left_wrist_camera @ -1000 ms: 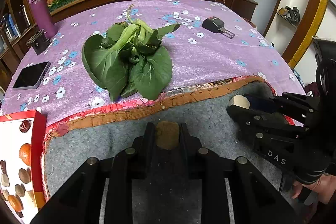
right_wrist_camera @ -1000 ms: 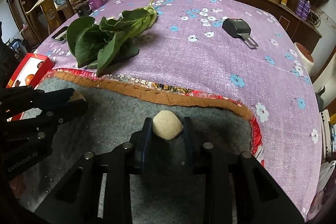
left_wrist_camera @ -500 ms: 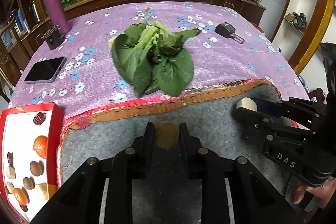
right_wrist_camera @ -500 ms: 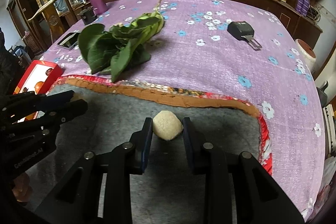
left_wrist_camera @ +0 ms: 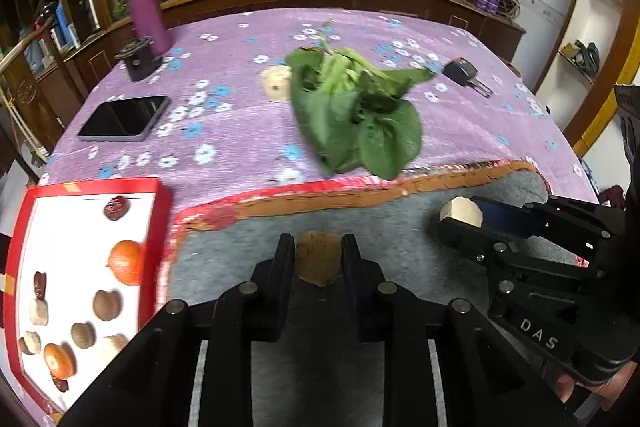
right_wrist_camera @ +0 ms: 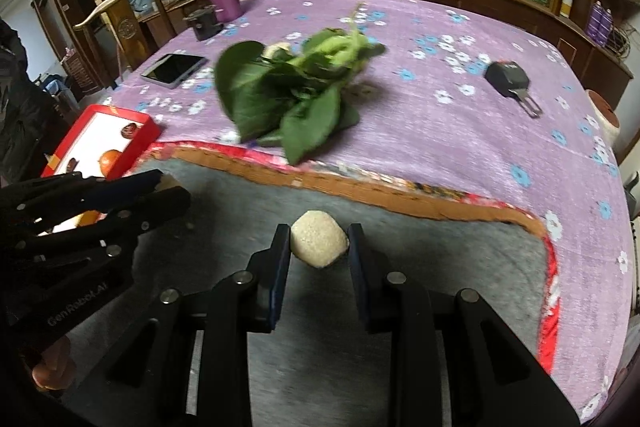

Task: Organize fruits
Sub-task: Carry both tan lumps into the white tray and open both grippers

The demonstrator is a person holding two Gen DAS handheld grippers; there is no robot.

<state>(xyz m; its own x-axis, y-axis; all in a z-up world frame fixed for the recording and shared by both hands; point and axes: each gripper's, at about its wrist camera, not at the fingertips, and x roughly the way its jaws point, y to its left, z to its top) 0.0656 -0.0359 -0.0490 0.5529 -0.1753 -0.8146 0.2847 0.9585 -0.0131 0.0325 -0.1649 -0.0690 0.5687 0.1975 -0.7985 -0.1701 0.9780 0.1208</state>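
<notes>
My left gripper (left_wrist_camera: pixel 318 259) is shut on a small brown fruit (left_wrist_camera: pixel 319 262) and holds it above the grey mat (left_wrist_camera: pixel 400 227). My right gripper (right_wrist_camera: pixel 319 247) is shut on a pale beige fruit (right_wrist_camera: pixel 319 244); the same fruit shows at its tip in the left wrist view (left_wrist_camera: pixel 460 211). A red-rimmed white box (left_wrist_camera: pixel 76 267) at the left holds several fruits, among them an orange (left_wrist_camera: pixel 125 262). The box also shows in the right wrist view (right_wrist_camera: pixel 106 143). Another pale fruit (left_wrist_camera: pixel 276 83) lies on the purple cloth beside the greens.
A bunch of green leaves (left_wrist_camera: pixel 356 115) lies mid-table on the purple flowered cloth (left_wrist_camera: pixel 240 67). A phone (left_wrist_camera: pixel 123 117), a purple bottle (left_wrist_camera: pixel 144 3), a small black object (left_wrist_camera: pixel 138 59) and a black key (left_wrist_camera: pixel 466 73) lie farther back.
Both views have swung so that the table has shifted right. More of the red box and the pale fruit by the greens came into view. Both grippers stay shut on their fruits.
</notes>
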